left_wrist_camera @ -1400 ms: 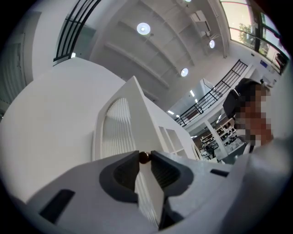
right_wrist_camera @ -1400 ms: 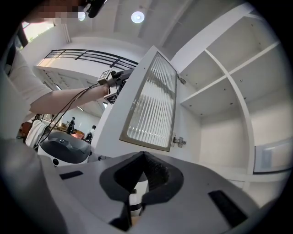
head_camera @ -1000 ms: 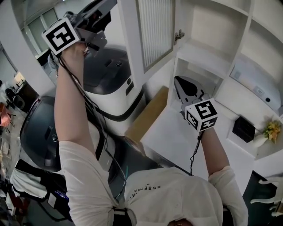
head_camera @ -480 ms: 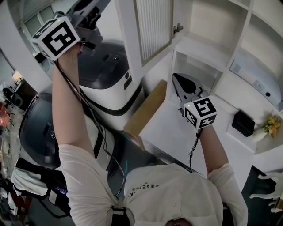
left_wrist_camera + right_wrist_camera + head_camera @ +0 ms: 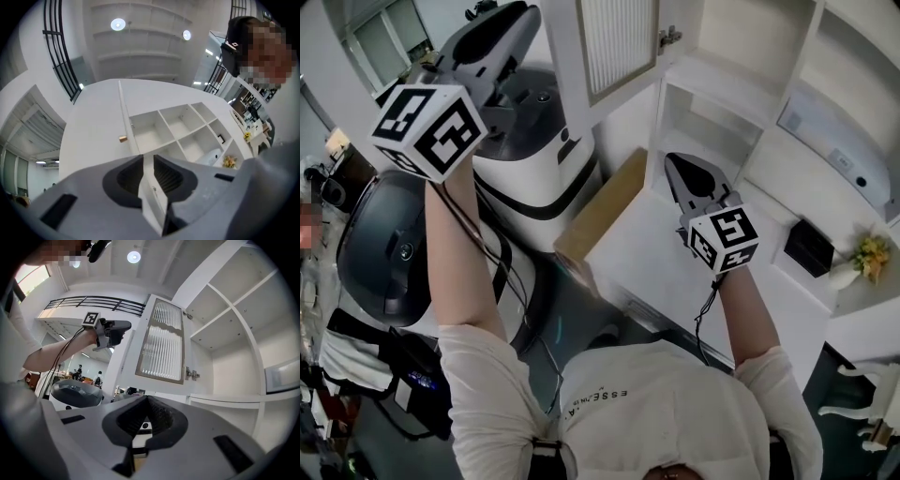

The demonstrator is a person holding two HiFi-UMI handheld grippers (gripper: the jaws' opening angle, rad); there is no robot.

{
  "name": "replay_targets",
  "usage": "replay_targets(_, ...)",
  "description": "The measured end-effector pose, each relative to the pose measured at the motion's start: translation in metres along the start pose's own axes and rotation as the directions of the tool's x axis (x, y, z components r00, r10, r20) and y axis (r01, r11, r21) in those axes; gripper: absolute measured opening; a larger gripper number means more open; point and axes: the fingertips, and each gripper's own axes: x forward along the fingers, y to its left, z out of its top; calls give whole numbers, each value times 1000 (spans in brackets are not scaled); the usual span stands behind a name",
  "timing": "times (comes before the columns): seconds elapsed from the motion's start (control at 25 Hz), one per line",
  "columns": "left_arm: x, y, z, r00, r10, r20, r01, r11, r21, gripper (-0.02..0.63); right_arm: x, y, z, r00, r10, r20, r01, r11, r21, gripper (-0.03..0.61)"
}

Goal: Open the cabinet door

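The white cabinet door [image 5: 619,42] with a ribbed glass pane stands swung open from the shelf unit; its hinge [image 5: 668,37] shows. In the left gripper view I see the door edge-on [image 5: 125,122], with a small brass knob [image 5: 123,138] beside it. That edge runs straight in between the jaws of my left gripper [image 5: 146,157], which is shut on it. From the head view the left gripper [image 5: 528,13] is raised at the door's free edge. My right gripper [image 5: 672,164] hovers over the white counter [image 5: 656,262], shut and empty [image 5: 147,399], pointing at the door [image 5: 161,341].
Open white shelves [image 5: 741,47] lie behind the door. A white-and-grey machine [image 5: 534,141] and a dark rounded one [image 5: 384,244] stand at the left. A brown board [image 5: 600,216] leans beside the counter. A black box [image 5: 811,248] and flowers [image 5: 870,255] sit at the right.
My left hand and its marker cube have come down and nearer in the head view, still at the door's edge. The right gripper has shifted only slightly.
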Motion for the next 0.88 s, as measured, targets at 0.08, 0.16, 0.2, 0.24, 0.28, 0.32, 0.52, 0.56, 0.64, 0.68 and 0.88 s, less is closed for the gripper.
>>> replay_targets(0.08,-6,-23,-14,1000,-21,-13,21,1000,-16,71,-7,4,-3,1000,12,-6,-12,1000,-8,9)
replay_targets(0.16,-9,-45,-32,999,-35,-31,34,999,-28,69,-15,6,-5,1000,11,-6,-11,1000,-10,8)
replay_targets(0.2,-10,-56,-41,998,-41,-39,40,999,-29,68,-18,7,-6,1000,8,-4,-8,1000,-8,9)
replay_targets(0.24,-12,-66,-50,998,-46,-46,45,999,-29,56,-22,7,-7,1000,3,-2,-3,1000,-4,9)
replay_targets(0.28,-13,-76,-60,997,-50,-53,49,998,-27,41,-25,8,-8,1000,-2,0,2,1000,-1,9)
replay_targets(0.32,-14,-86,-70,996,-57,-62,56,998,-22,31,-28,8,-10,1000,-8,0,8,1000,0,9)
replay_targets(0.52,-13,-130,-124,988,-106,-113,101,993,-54,14,-44,-1,-19,998,-63,-8,63,998,2,9)
replay_targets(0.56,-13,-137,-135,985,-121,-122,113,991,-72,8,-47,-4,-21,997,-75,-10,76,997,5,9)
replay_targets(0.64,-11,-152,-156,979,-158,-131,142,983,-120,3,-51,-11,-26,995,-102,-15,102,995,10,9)
replay_targets(0.68,-9,-160,-165,976,-176,-128,158,977,-144,3,-54,-15,-28,993,-117,-17,118,993,12,9)
replay_targets(0.88,0,-204,-205,957,-258,-133,227,950,-213,3,-70,-41,-35,978,-210,-19,210,978,5,9)
